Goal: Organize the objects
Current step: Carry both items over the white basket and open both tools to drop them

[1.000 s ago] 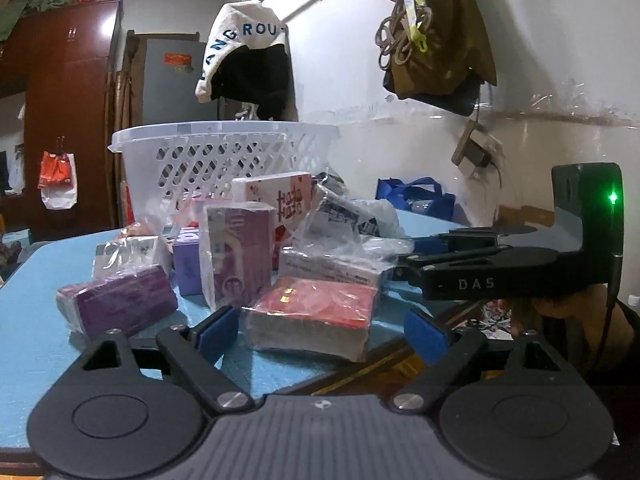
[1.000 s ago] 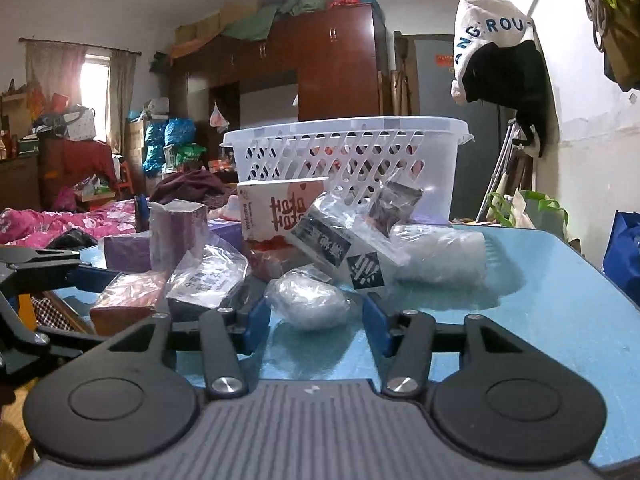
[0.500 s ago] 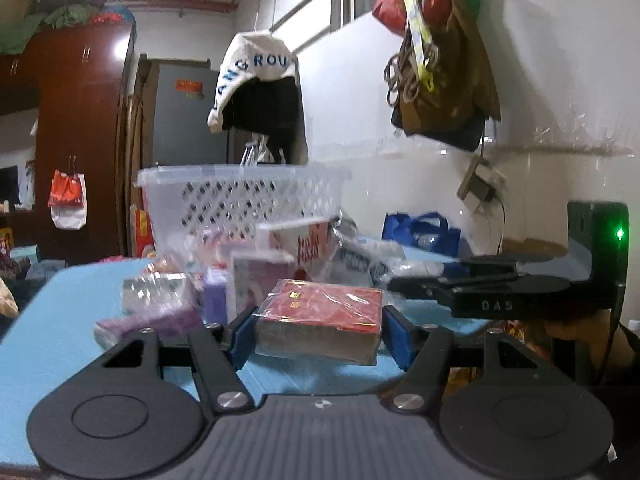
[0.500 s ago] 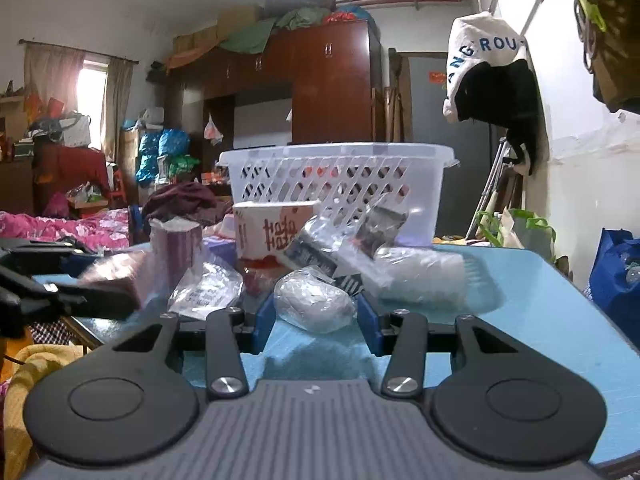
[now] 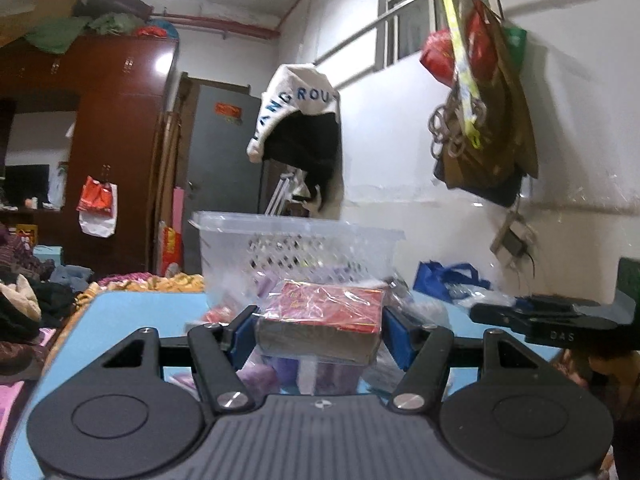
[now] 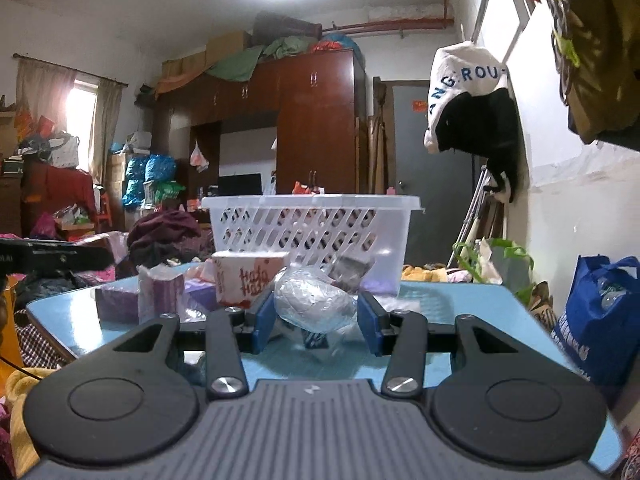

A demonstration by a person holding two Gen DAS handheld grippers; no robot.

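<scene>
**Red packet and silver bundle lifted toward the basket**

Red and wrapped in clear film, the packet (image 5: 320, 320) is pinched flat between the left gripper (image 5: 318, 330) pads, clear of the blue table (image 6: 460, 304). The right gripper (image 6: 316, 314) squeezes a silver bundle (image 6: 314, 306). Both should stay level and clear the white basket (image 6: 312, 232) rim at the far side before letting go. What the basket holds cannot be told through its holes.

Glossy film-wrapped red box (image 5: 324, 312); perforated plastic basket (image 6: 312, 232).
</scene>
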